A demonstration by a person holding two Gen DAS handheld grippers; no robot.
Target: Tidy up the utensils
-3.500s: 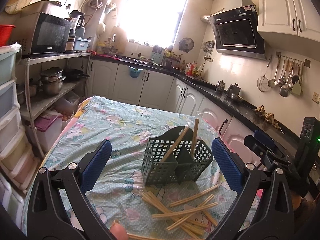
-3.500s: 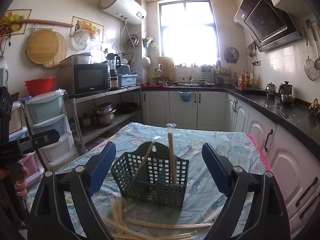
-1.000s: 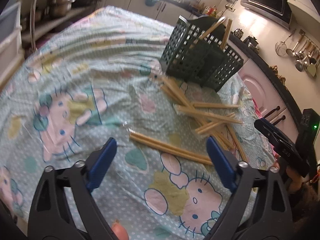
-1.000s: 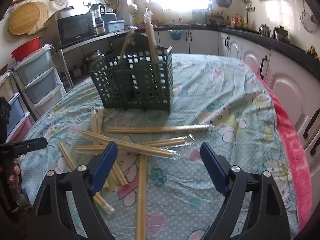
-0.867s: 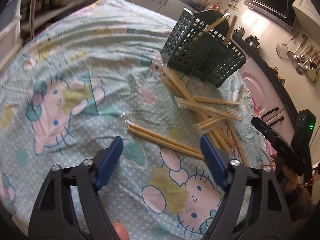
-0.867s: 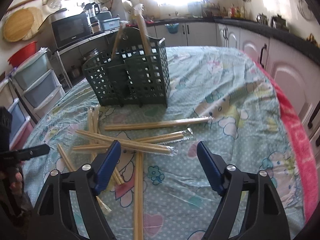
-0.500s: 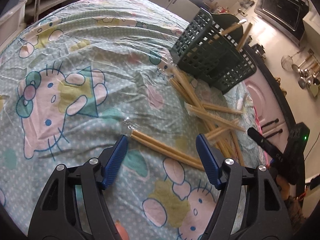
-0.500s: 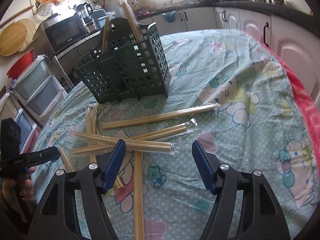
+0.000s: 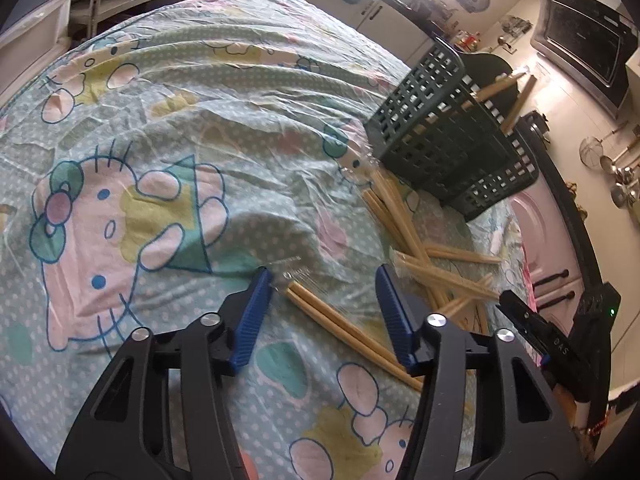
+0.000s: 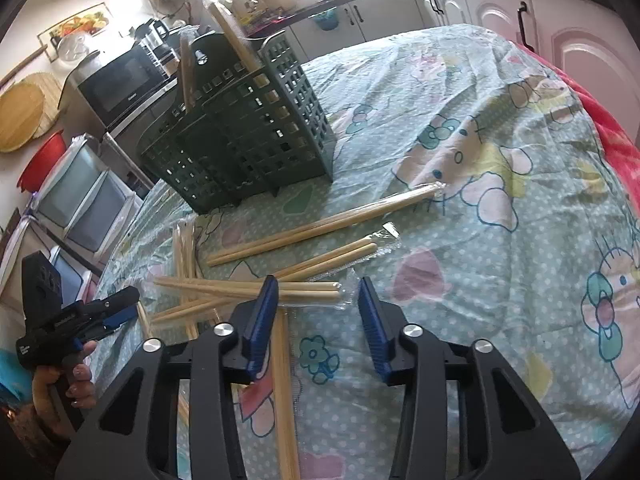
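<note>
A: Where are the chopsticks?
B: Pale wrapped chopstick pairs (image 10: 320, 228) lie scattered near the green basket (image 10: 248, 132). Two more stand inside.
A: Jaws?
B: Left gripper (image 9: 324, 280) and right gripper (image 10: 316, 296) closing around pairs, seemingly not yet pinching.

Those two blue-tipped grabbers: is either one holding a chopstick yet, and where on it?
Neither yet. The left gripper is closing around the wrapped pair's end; the right gripper is closing around another pair's end.

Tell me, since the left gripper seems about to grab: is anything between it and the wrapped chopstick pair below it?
Nothing visible. The left gripper is closing, with the end of the wrapped chopstick pair lying between its jaws on the tablecloth, not yet pinched.
</note>
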